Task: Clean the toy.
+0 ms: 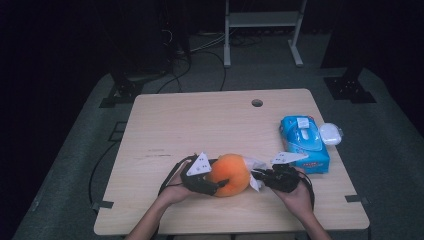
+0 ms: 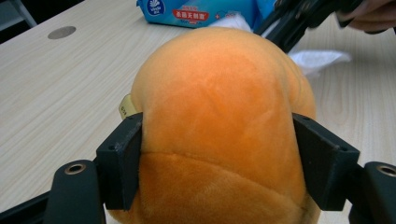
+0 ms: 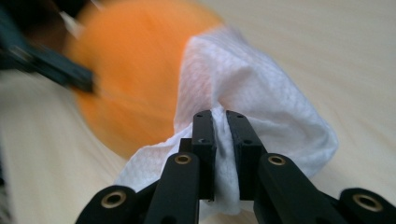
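The left gripper (image 1: 216, 186) is clamped on a round orange plush toy (image 1: 230, 174), its two black jaws pressing into the toy's sides, spread about as wide as the toy's lower half. In the left gripper view the toy (image 2: 219, 121) bulges up between the jaws, and a small tan label (image 2: 125, 106) sticks out just above the jaw seen at the left. The toy sits on the pale wooden desk (image 1: 200, 125) near its front edge, between the two grippers.

The right gripper (image 1: 261, 177) is closed almost fully on a white textured wet wipe (image 3: 252, 98), a fold of it pinched between the jaws. The wipe drapes beyond the jaw tips and lies against the side of the toy (image 3: 135, 70) that faces this gripper. In the high view the wipe (image 1: 256, 165) shows touching the toy.

Beyond the right gripper, farther out on the desk, lies a blue soft pack of wipes (image 1: 304, 142), with a small white rounded object (image 1: 330, 134) just beside it.
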`<state>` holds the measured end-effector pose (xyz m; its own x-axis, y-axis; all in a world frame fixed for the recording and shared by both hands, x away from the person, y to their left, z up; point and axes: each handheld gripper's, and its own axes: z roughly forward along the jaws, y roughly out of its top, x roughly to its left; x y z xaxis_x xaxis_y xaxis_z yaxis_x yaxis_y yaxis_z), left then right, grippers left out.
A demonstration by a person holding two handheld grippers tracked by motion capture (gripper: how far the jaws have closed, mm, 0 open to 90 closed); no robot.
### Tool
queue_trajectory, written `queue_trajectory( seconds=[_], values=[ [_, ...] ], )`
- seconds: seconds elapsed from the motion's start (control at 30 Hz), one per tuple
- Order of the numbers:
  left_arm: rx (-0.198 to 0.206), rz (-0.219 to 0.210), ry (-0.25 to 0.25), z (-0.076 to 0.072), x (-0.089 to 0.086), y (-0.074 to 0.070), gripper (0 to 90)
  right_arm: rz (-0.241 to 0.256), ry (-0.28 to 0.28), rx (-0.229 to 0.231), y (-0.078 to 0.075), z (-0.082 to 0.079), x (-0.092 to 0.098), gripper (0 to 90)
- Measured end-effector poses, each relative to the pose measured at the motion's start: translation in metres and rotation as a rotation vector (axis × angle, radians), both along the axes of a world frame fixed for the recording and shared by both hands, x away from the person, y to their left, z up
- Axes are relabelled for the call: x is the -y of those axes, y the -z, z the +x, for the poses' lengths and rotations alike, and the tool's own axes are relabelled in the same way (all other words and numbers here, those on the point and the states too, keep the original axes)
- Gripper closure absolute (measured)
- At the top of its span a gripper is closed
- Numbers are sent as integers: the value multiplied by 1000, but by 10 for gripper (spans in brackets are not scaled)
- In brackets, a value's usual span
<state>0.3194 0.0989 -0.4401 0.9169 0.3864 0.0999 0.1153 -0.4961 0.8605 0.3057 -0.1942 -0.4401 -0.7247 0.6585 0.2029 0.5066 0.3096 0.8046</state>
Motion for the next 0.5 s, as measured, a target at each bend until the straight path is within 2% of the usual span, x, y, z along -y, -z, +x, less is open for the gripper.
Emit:
queue_trajectory(
  seconds=[0.07, 0.1, 0.17, 0.3, 0.37, 0.43, 0.5],
  values=[
    [1, -6, 6, 0, 0, 1, 254, 58, -23, 31, -10, -4, -3, 817],
    [2, -9, 6, -1, 0, 2, 253, 67, -32, 39, -12, -5, -5, 817],
    [4, -7, 8, -1, 1, 2, 251, 46, -40, 47, -12, -6, -8, 816],
    [9, 12, 11, -3, 4, 0, 251, 27, -3, -26, 1, 1, -2, 817],
    [15, 22, 19, -4, 6, -1, 249, 24, 6, -26, 0, 2, 0, 816],
    [23, 22, 31, -5, 7, -1, 249, 46, 7, 7, -7, -1, -1, 816],
    [34, 33, 46, -7, 8, -2, 248, 106, -24, 40, -16, -6, -3, 816]
  ],
)
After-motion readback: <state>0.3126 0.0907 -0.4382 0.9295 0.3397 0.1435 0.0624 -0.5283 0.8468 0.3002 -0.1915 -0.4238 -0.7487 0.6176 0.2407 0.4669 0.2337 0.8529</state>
